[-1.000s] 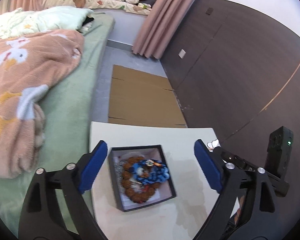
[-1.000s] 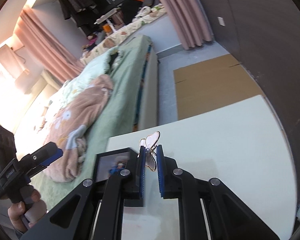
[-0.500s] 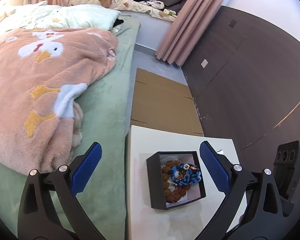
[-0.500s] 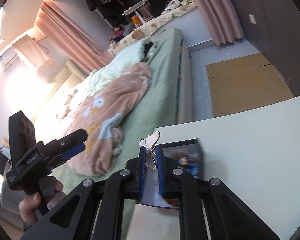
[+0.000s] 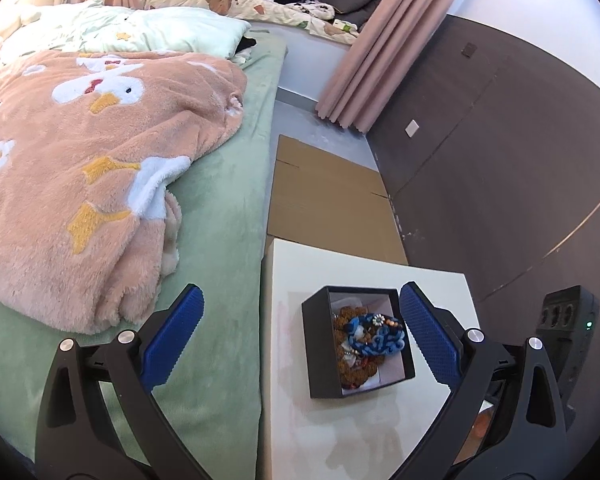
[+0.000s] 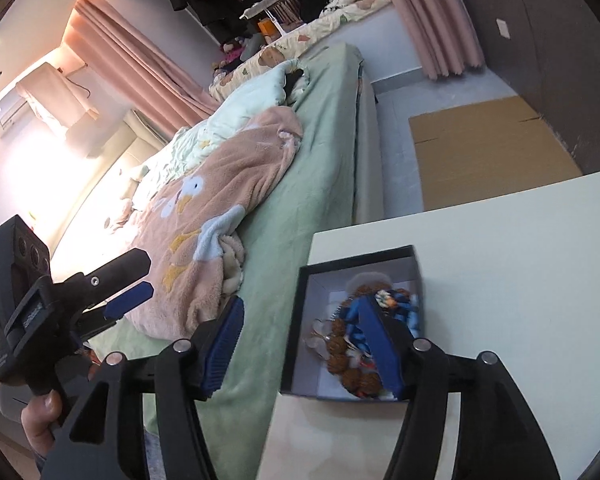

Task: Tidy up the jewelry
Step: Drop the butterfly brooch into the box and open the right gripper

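White table (image 5: 364,432), right claw (image 6: 304,344) tilted down, opening above black box (image 6: 296,332)

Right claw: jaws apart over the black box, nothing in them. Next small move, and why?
Probably lift the right claw back off the black box. Its jaws are opening with nothing between them, and the bead jewelry already lies inside, so this placement looks done. The left claw is open, holding nothing.
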